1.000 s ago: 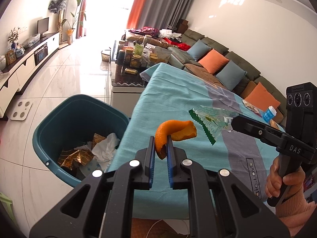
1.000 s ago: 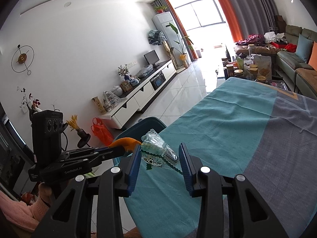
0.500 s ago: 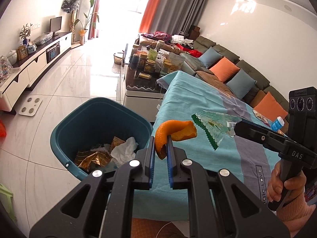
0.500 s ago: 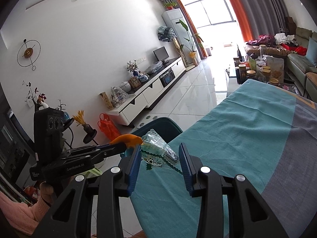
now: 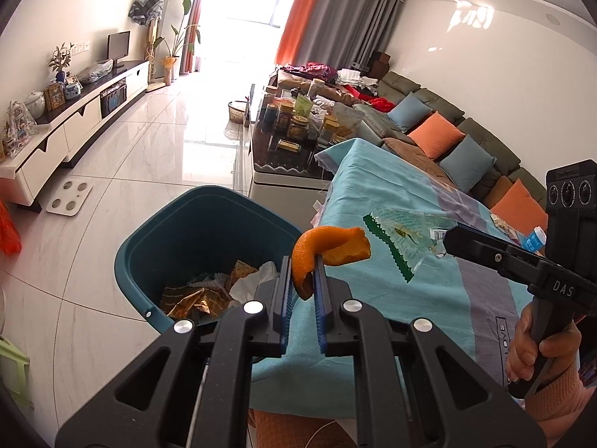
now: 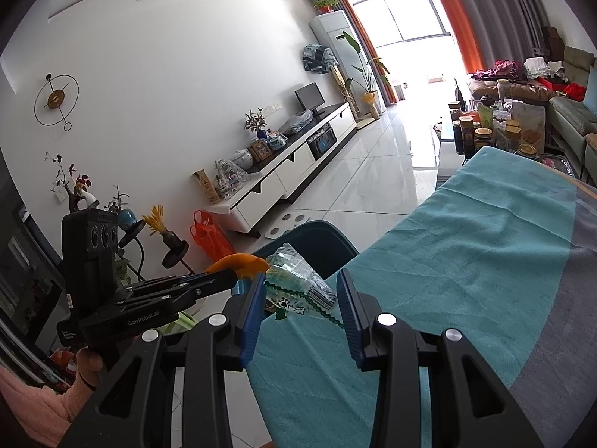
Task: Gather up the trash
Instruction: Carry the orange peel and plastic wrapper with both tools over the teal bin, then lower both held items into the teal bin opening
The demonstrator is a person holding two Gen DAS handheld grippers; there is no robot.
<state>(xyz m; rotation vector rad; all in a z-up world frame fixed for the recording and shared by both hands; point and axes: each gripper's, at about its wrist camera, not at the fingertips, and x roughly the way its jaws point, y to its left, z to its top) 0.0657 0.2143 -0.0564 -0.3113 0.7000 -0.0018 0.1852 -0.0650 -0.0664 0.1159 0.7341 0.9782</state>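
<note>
My left gripper (image 5: 301, 280) is shut on an orange peel (image 5: 328, 250) and holds it in the air over the near edge of the table, just right of the blue trash bin (image 5: 179, 231). My right gripper (image 6: 303, 300) holds a clear plastic wrapper with a green zigzag edge (image 6: 298, 283); the wrapper sits against the left finger while the jaws stand wide apart. The wrapper (image 5: 403, 239) also shows in the left wrist view, hanging from the right gripper above the table. The bin (image 6: 317, 242) lies beyond the wrapper in the right wrist view.
The bin holds gold wrappers and white tissue (image 5: 224, 287). The table has a teal and grey cloth (image 5: 391, 194). A coffee table with jars (image 5: 298, 127) stands behind, a sofa (image 5: 447, 138) at right, a white TV cabinet (image 5: 74, 123) at left, a white scale (image 5: 69, 198) on the floor.
Both grippers have moved left toward the bin with their loads; the bin now sits closer to the centre of the left wrist view. Both grips are unchanged.
</note>
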